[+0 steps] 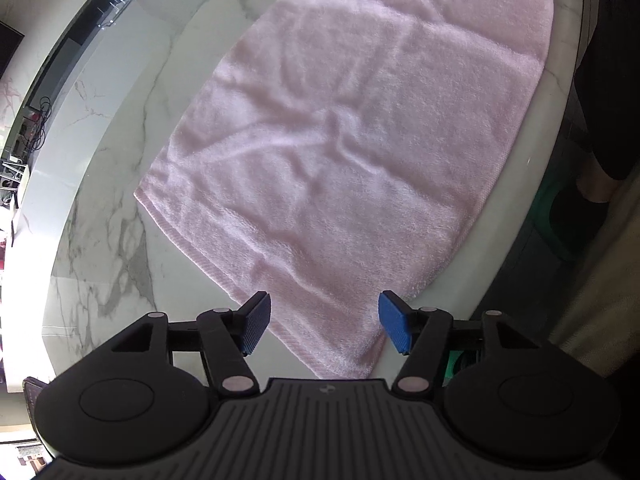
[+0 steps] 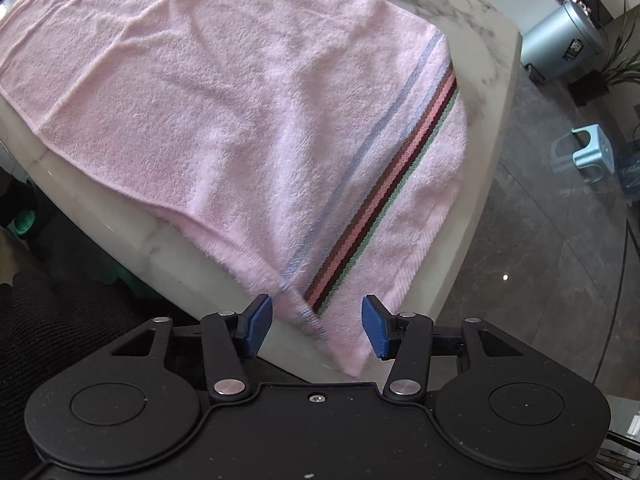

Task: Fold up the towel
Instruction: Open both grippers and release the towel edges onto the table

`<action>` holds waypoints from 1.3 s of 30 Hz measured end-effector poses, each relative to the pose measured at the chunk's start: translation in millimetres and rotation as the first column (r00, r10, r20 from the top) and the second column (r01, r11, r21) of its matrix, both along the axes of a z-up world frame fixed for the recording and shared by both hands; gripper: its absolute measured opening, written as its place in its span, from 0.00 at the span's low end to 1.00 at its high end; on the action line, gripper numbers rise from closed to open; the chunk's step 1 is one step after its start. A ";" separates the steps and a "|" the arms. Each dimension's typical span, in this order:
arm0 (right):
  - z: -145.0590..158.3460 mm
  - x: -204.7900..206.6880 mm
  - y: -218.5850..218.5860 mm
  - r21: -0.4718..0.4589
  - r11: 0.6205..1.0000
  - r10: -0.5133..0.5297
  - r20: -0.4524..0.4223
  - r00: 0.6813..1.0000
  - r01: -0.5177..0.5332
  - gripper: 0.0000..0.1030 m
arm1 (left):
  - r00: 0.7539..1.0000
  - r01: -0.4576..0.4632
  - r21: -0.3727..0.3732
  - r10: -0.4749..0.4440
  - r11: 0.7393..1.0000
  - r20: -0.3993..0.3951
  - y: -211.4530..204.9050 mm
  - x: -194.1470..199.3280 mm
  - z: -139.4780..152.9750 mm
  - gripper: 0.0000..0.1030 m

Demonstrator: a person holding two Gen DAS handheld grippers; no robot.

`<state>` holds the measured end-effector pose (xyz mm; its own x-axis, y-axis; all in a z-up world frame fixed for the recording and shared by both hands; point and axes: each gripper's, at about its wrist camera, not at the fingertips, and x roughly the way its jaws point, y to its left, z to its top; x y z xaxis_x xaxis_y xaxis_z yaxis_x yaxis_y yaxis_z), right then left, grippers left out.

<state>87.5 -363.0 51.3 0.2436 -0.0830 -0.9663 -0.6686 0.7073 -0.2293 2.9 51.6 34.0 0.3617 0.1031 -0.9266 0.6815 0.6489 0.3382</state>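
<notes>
Left gripper (image 1: pixel 325 322), blue pads (image 1: pixel 256 323) spread wide, nothing clasped, poised over near plain corner of pink towel (image 1: pixel 344 128). Right gripper (image 2: pixel 317 327), likewise released, jaws apart on either side of the opposite near corner, beside multicolour stripe band (image 2: pixel 384 184). Towel spread flat, lightly creased, on white marble table (image 1: pixel 108 216), near edge lying close along table rim. Beyond, grey bin (image 2: pixel 560 40) and pale blue stool (image 2: pixel 584 152) on dark floor.

Both tools are matte black plastic. The left gripper (image 1: pixel 324 322) has ribbed blue pads (image 1: pixel 256 324), pinkish pivot caps, round side discs and a grooved centre plate. The right gripper (image 2: pixel 317 326) has blue pads (image 2: pixel 376 332), silver rivets and a screw at 12 o'clock on its smooth, dust-specked plate.
</notes>
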 end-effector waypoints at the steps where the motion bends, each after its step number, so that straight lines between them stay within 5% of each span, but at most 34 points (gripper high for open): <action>1: 5.3 0.5 -2.5 0.001 1.000 -0.006 0.010 1.000 0.006 0.51 | 1.000 -0.010 -0.002 0.010 1.000 0.010 0.7 1.9 6.5 0.57; 9: 33.1 27.0 -10.3 0.008 0.999 -0.049 0.067 0.997 0.049 0.52 | 0.983 -0.141 -0.044 0.145 0.989 0.108 15.9 37.6 37.1 0.57; 20: 45.8 95.7 -9.9 0.101 0.981 -0.175 0.110 0.978 0.164 0.48 | 0.946 -0.272 -0.100 0.285 0.957 0.156 41.1 115.4 36.6 0.57; 27: 31.1 146.3 -9.5 0.132 0.968 -0.227 0.095 0.969 0.214 0.46 | 0.907 -0.384 -0.142 0.401 0.913 0.127 65.1 165.2 14.6 0.56; 39: -8.1 212.0 10.0 0.160 0.972 -0.179 0.020 0.984 0.174 0.46 | 0.911 -0.401 -0.156 0.411 0.903 0.036 77.7 208.5 -30.2 0.56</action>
